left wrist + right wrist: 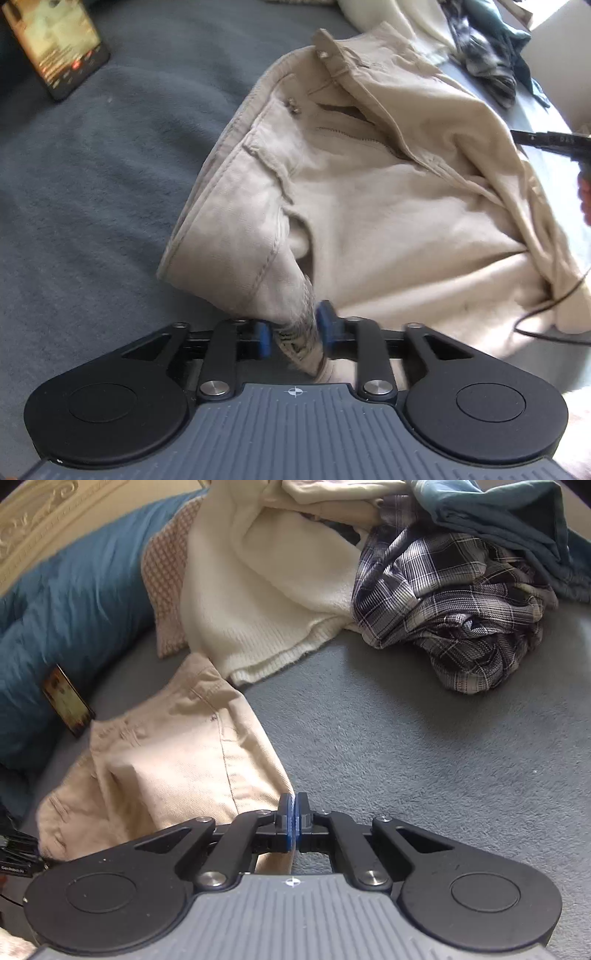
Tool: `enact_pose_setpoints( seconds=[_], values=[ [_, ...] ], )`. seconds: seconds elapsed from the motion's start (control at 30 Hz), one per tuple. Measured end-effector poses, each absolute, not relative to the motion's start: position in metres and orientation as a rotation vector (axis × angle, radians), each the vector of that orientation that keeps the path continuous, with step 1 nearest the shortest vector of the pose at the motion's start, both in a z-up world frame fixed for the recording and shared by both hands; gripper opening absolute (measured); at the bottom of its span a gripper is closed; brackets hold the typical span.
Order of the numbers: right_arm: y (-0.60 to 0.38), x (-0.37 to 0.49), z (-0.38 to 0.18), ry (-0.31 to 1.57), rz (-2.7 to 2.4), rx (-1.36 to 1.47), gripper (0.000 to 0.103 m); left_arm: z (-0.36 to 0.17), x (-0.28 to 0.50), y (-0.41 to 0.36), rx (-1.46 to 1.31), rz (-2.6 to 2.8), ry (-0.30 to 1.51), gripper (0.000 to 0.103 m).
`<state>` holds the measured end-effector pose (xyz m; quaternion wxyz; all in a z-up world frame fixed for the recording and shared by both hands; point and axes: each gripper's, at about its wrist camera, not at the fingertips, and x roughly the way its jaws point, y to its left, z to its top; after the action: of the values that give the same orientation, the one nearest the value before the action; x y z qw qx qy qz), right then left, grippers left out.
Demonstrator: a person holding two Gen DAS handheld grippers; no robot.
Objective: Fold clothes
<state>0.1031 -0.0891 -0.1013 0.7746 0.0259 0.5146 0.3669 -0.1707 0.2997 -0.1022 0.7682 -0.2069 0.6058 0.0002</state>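
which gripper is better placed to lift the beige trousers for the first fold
Left. The left gripper has a bunched corner of the beige trousers between its pads. The right gripper is shut at the trousers' edge, and no cloth shows between its pads.

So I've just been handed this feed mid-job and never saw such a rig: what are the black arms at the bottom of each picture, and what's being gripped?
Those are two hand-held grippers, each with a camera looking along its blue-padded fingers. One picture is from the left gripper, whose pads pinch a bunched corner of the beige cotton trousers. The other is from the right gripper, its pads shut together at another edge of the same trousers; whether cloth is caught there is unclear. All lies on a grey-blue fleece blanket, along with a cream knitted sweater, a crumpled navy-and-white plaid shirt and a black phone.
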Motion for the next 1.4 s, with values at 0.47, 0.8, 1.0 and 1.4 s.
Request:
enact_pose_setpoints(
  seconds=[0.47,0.8,1.0,1.4],
  values=[
    [-0.157,0.096,-0.075,1.078,0.728,0.384,0.02,-0.034,-0.12,0.285,-0.255,-0.255,1.133,0.051],
    [-0.275,-0.002,-0.048,0.949,0.6,0.651,0.02,-0.049,-0.025,0.146,-0.249,-0.787,1.047,0.054],
    [-0.329,-0.072,-0.074,0.944,0.544,0.885,0.032,-0.086,-0.017,0.077,-0.334,-0.99,1.192,0.059],
    [-0.434,-0.2,-0.152,0.749,0.033,1.406,0.038,-0.124,-0.039,0.004,-0.313,-1.135,1.397,0.062]
  ],
)
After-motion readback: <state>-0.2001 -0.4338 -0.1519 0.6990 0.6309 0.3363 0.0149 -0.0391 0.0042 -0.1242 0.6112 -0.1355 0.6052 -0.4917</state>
